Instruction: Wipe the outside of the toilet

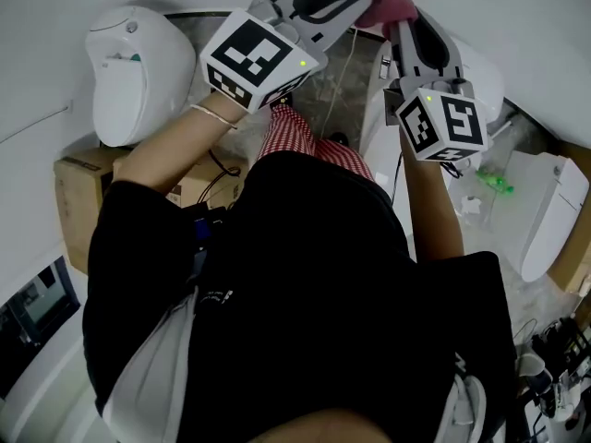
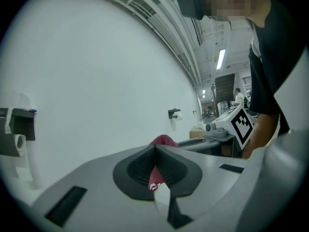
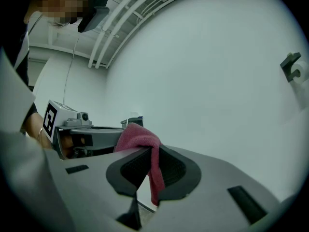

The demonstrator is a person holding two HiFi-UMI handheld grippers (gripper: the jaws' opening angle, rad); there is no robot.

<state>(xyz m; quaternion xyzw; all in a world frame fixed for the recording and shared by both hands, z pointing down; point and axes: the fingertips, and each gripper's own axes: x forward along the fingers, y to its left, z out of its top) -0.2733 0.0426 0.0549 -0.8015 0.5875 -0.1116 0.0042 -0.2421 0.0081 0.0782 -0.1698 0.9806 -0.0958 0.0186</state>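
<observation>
The head view alone looks down on the left gripper [image 1: 355,3] and the right gripper [image 1: 399,26] raised side by side, tips meeting at a pink cloth [image 1: 388,3], above the white toilet [image 1: 480,72] that the right gripper partly hides. The left gripper view shows what that view cannot: the left gripper [image 2: 155,151] has its jaws pressed together on the cloth [image 2: 163,140], a fold bunched above the pads and a white tag showing below. The right gripper view shows the right gripper [image 3: 150,151] clamped on the cloth [image 3: 137,137] too, with a strip hanging down between the pads. Each gripper view catches the other gripper's marker cube at its side. Only the head view shows the mottled stone floor [image 1: 342,90], a second toilet [image 1: 129,72] in the upper left corner of the floor, a third toilet [image 1: 545,210] along its right edge, and a cardboard box [image 1: 78,187] at its left edge. The gripper views add a plain white wall [image 2: 96,81], a wall-mounted paper holder [image 2: 175,114] and ceiling strip lights [image 2: 221,58].
</observation>
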